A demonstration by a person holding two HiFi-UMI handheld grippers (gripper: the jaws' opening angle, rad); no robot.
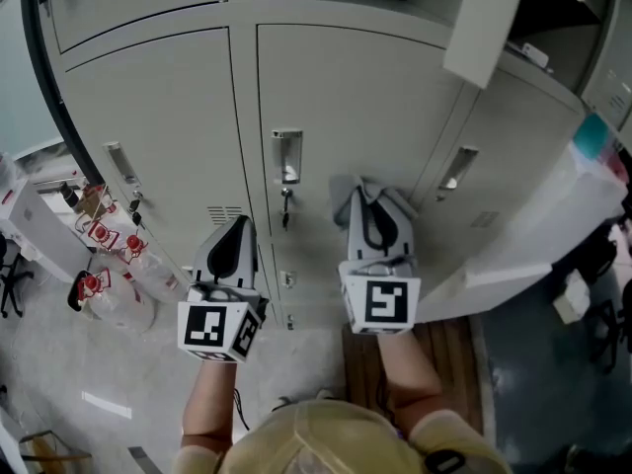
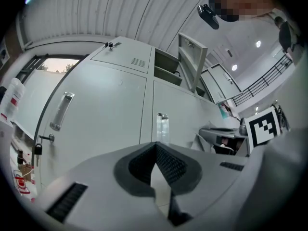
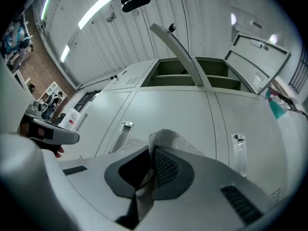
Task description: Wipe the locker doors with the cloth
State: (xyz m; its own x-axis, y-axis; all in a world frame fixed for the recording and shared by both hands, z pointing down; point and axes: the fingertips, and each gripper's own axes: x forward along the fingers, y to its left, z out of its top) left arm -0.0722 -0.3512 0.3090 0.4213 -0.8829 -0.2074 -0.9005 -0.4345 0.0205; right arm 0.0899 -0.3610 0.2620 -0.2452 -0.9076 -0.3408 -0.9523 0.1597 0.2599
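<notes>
Grey locker doors fill the head view: a left door (image 1: 163, 126), a middle door (image 1: 341, 97) and a right door (image 1: 509, 156). My right gripper (image 1: 367, 194) is shut on a grey mesh cloth (image 1: 346, 208), held against the lower part of the middle door. In the right gripper view the cloth (image 3: 166, 137) bunches out past the right gripper (image 3: 153, 149) toward the door. My left gripper (image 1: 237, 225) hovers by the seam between the left and middle doors. In the left gripper view the left gripper (image 2: 155, 147) has its tips together with nothing held.
An upper locker door (image 1: 484, 18) stands open above the right gripper. Keys hang below the middle door's handle (image 1: 286, 156). A pale open door panel (image 1: 523, 255) juts out at lower right. Plastic bottles with red labels (image 1: 109, 265) and a white cabinet (image 1: 30, 225) stand at left.
</notes>
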